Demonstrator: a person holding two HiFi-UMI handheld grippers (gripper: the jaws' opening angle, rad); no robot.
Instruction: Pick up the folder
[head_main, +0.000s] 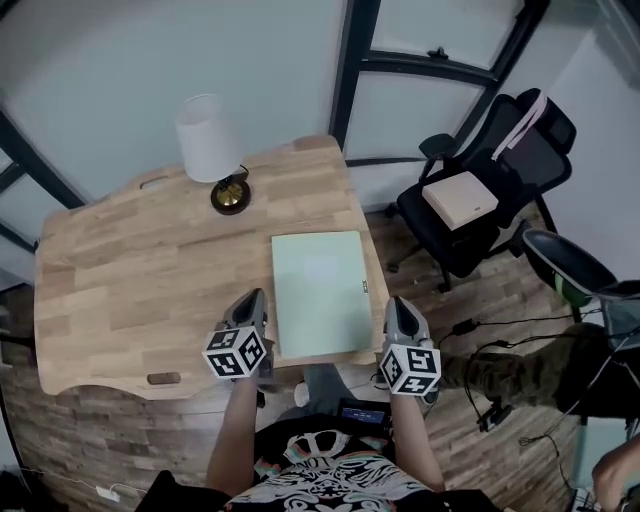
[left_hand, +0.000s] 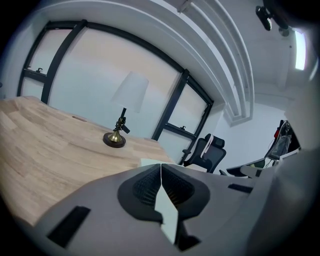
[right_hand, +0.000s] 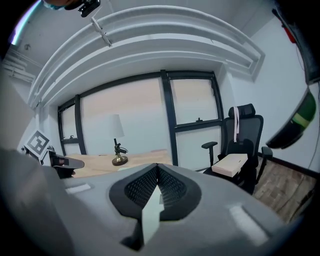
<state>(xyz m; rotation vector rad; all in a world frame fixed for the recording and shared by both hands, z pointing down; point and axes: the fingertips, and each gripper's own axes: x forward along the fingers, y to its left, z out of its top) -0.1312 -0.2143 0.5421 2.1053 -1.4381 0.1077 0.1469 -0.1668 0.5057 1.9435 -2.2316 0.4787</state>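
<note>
The pale green folder (head_main: 318, 292) lies flat on the surface (head_main: 130, 270), and the left gripper (head_main: 254, 298) and right gripper (head_main: 399, 305) flank the folder's near end, fingers together and empty, apparently lining up a two-sided pickup.

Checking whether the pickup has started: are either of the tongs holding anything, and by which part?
Nothing is held. Both the left tongs and right tongs are shut and empty; the folder lies flat on the table between them.
</note>
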